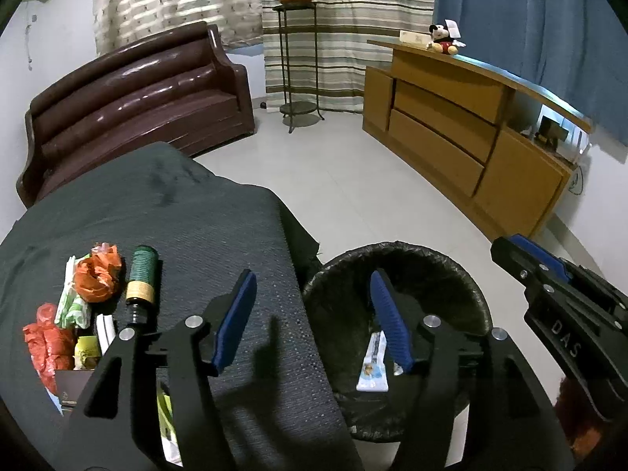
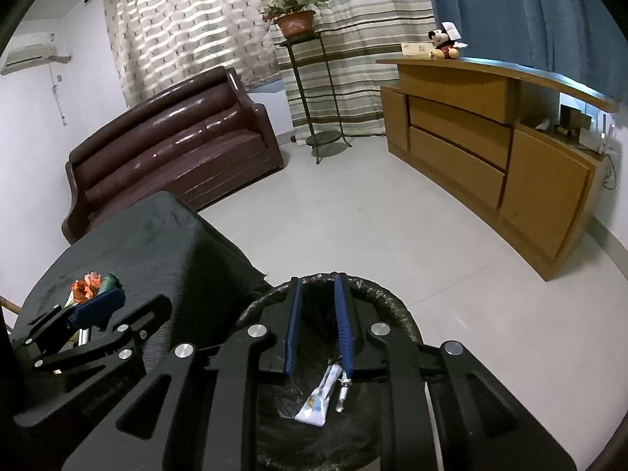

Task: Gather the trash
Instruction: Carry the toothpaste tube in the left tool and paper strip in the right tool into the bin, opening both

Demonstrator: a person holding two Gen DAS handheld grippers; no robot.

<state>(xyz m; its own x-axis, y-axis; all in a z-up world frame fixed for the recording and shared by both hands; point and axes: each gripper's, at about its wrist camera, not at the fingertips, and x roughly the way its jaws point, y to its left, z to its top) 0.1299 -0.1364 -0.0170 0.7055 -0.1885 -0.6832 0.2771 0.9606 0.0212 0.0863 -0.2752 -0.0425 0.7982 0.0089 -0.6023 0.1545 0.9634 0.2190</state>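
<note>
both grippers empty at the bin

taking the bin as my landmark: left of it, on the dark-clothed table, lies the trash pile, with orange crumpled plastic, a green bottle on its side and pale wrappers. my left gripper hangs across the table edge and the bin's left rim, its jaws standing wide apart with nothing between them. inside the bin, on the black liner, lie a white-and-blue tube and a thin silvery stick just beside it. my right gripper hangs above the bin's mouth, jaws parted by a narrow gap, holding nothing.
</note>
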